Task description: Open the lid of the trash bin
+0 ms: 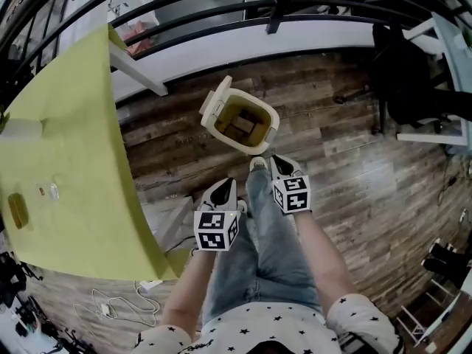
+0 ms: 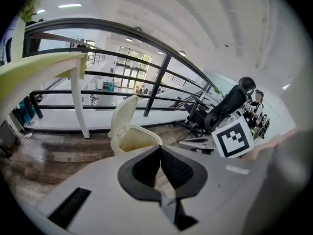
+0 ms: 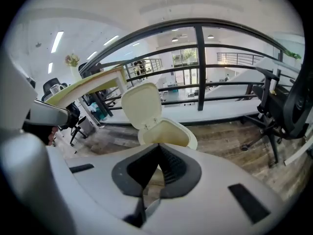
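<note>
A cream trash bin stands on the wooden floor in front of the person's feet, with its lid swung up and back. Brown contents show inside it. My left gripper is held over the person's left leg, short of the bin, jaws pressed together on nothing. My right gripper is a bit closer to the bin's near rim, also shut and empty. In the left gripper view the bin and raised lid sit beyond the gripper. The right gripper view shows the bin, lid and gripper likewise.
A yellow-green table with a white leg is at the left of the bin. A black railing runs behind it. A black office chair stands at the right. Cables lie on the floor near the table's corner.
</note>
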`<action>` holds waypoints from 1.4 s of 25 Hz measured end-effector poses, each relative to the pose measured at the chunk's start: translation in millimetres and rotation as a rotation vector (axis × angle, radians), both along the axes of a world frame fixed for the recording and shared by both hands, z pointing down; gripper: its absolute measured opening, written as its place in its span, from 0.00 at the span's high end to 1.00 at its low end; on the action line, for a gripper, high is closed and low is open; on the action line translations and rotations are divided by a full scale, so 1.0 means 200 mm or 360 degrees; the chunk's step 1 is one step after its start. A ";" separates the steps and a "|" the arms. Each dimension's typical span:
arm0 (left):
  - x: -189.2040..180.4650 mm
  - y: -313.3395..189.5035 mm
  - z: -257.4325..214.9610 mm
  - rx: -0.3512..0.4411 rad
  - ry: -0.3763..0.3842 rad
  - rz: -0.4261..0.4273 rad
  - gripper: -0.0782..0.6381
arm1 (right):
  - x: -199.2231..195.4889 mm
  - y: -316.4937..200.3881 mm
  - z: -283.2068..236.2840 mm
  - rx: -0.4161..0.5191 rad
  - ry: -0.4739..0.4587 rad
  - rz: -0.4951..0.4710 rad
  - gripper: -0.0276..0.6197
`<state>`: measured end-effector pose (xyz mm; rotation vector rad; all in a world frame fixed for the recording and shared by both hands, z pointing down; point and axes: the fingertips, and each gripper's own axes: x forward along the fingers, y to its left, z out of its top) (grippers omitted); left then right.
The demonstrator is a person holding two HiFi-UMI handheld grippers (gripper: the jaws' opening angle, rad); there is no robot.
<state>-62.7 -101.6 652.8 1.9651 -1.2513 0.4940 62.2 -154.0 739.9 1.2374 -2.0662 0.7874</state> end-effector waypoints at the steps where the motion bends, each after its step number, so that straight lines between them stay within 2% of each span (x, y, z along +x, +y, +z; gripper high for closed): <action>1: 0.00 0.02 -0.03 0.0010 -0.0001 0.0006 0.87 | -0.01 0.02 -0.05 0.0017 -0.0005 -0.0003 0.97; 19: -0.06 0.30 -0.50 0.0159 -0.0001 0.0037 0.87 | -0.11 0.45 -0.75 0.0207 -0.0148 0.0066 0.97; 26: -0.03 0.40 -0.66 0.0190 0.0023 0.0077 0.87 | -0.12 0.54 -1.00 0.0276 -0.0199 0.0053 0.97; 35: -0.03 0.44 -0.86 0.0304 0.0021 0.0067 0.87 | -0.09 0.61 -1.23 0.0356 -0.0282 0.0073 0.97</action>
